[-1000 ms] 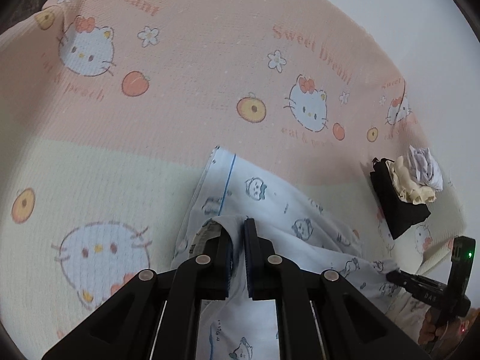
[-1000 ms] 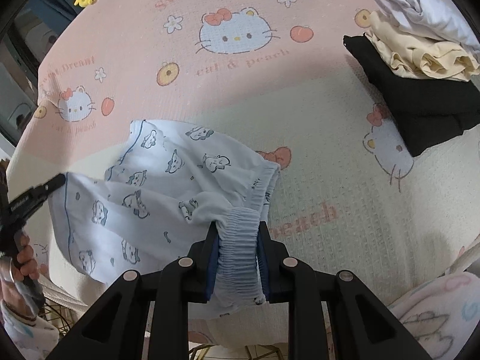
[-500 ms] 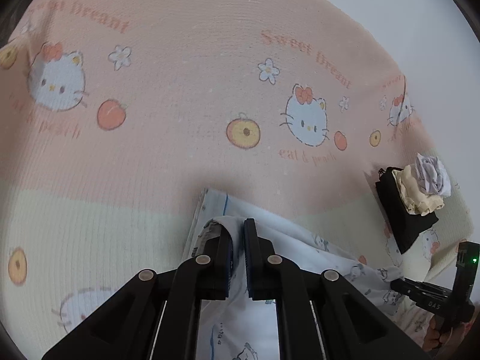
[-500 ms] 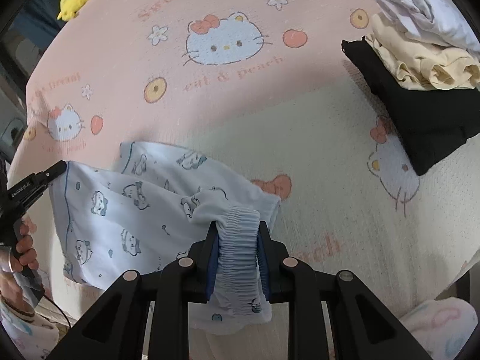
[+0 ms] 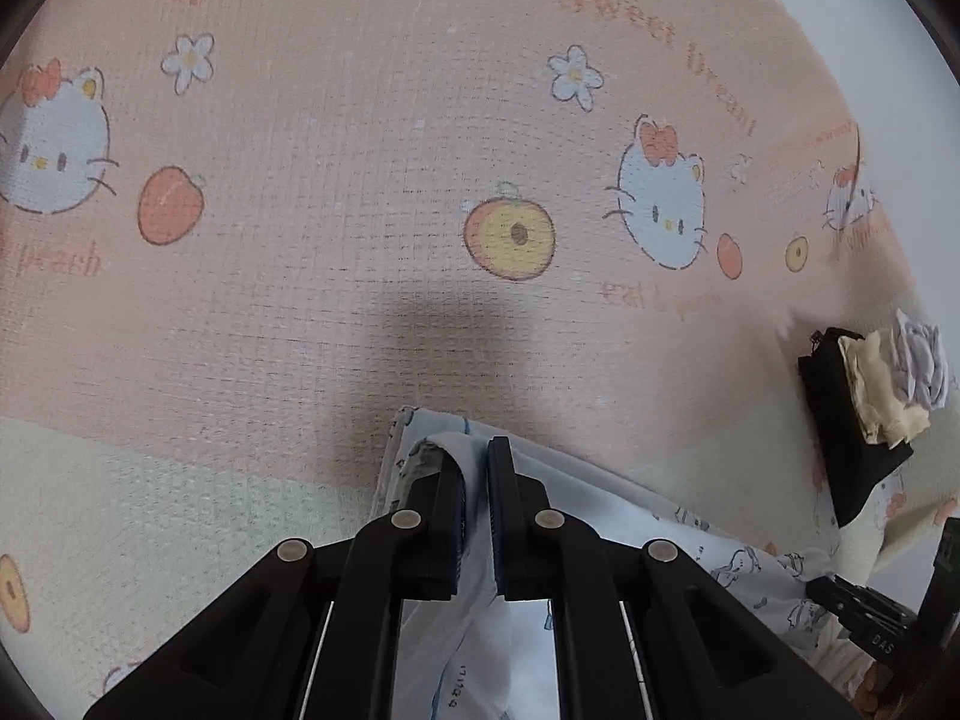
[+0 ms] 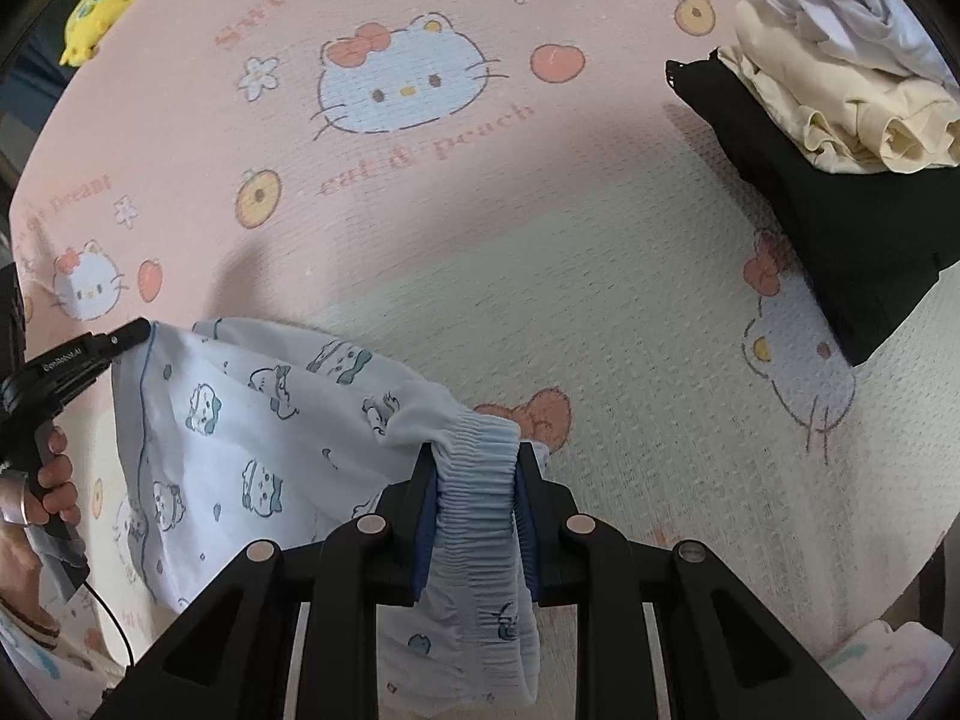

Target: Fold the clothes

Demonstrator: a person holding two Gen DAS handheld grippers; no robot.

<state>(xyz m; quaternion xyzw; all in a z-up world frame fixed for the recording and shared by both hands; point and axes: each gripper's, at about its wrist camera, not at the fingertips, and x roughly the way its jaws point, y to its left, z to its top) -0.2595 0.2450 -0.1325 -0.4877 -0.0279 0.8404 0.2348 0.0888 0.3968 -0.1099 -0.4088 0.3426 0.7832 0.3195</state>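
Light blue shorts [image 6: 258, 420] with a small cartoon print hang stretched between my two grippers above the bed. My right gripper [image 6: 474, 456] is shut on the gathered elastic waistband, which bunches between its pads. My left gripper [image 5: 474, 456] is shut on a thin hem of the shorts [image 5: 606, 498]; in the right wrist view the left gripper [image 6: 129, 333] pinches the far corner, held by a hand [image 6: 48, 480]. The lower part of the shorts droops under both grippers and is partly hidden by them.
The bed carries a pink and pale green cat-and-peach blanket [image 5: 330, 240]. A stack of folded clothes [image 6: 840, 138], black under cream and white, lies at the right. A yellow plush toy [image 6: 102, 6] sits beyond the blanket's far left edge. The right gripper [image 5: 870, 618] shows bottom right in the left wrist view.
Both grippers have carried the shorts farther over the blanket toward its pink part. The shorts now hang more taut between them, and the folded stack has drawn closer in the right wrist view.
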